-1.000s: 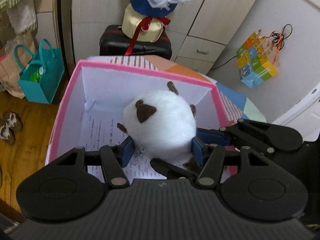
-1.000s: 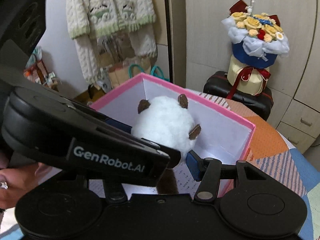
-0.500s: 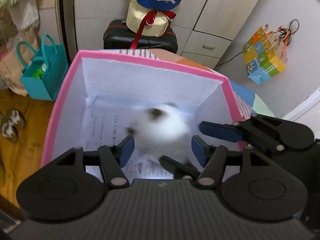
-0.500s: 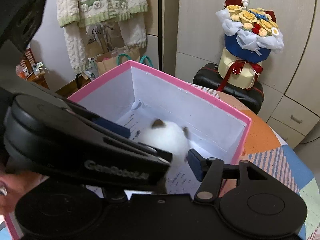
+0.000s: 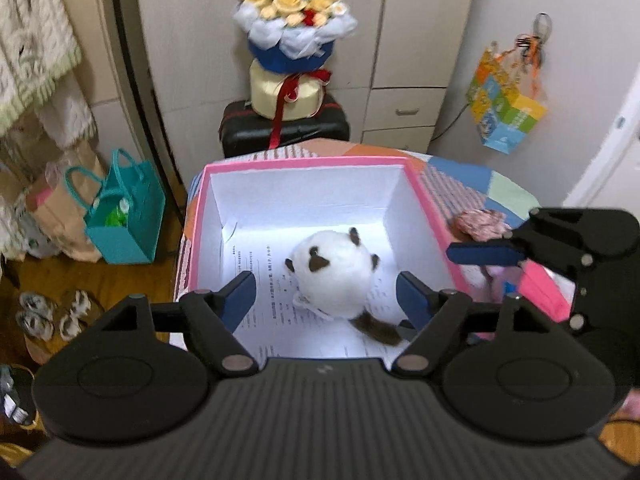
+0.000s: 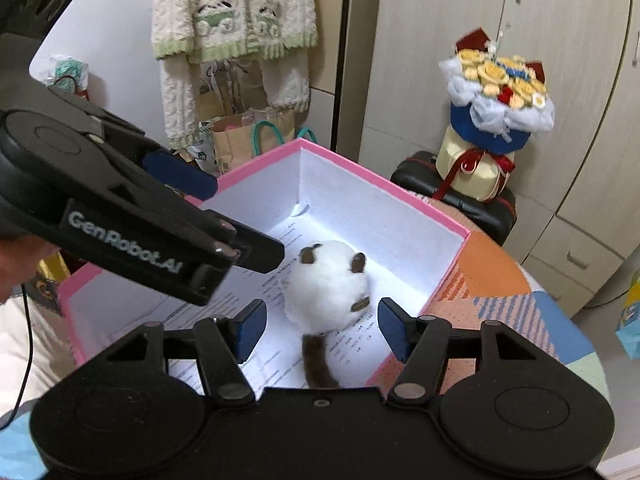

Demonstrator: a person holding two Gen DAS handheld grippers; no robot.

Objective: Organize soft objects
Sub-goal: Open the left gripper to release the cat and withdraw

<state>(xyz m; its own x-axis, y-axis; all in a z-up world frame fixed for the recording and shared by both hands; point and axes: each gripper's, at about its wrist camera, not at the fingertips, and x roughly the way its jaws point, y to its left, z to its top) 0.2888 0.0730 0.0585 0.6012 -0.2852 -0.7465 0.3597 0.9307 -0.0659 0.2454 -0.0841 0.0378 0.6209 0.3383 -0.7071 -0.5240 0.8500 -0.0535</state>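
The left gripper (image 5: pixel 326 294) hangs above the pink box (image 5: pixel 424 204), its blue pads wide apart and still spreading, nothing pressed between them. The right gripper (image 6: pixel 322 330) hovers over the same box from the near side, jaws apart and gripping nothing. Below both, clear of every pad, the white plush toy (image 5: pixel 332 272) with brown ears and a dark tail lies on the printed paper sheet (image 5: pixel 260 280) lining the box floor, toward the box's right wall. The box sits on a patchwork-covered table (image 6: pixel 500 280). Beyond the box's far wall stands a flower bouquet (image 5: pixel 294 36) atop a black suitcase (image 5: pixel 286 130); left of the box, on the floor, a teal bag (image 5: pixel 126 210).
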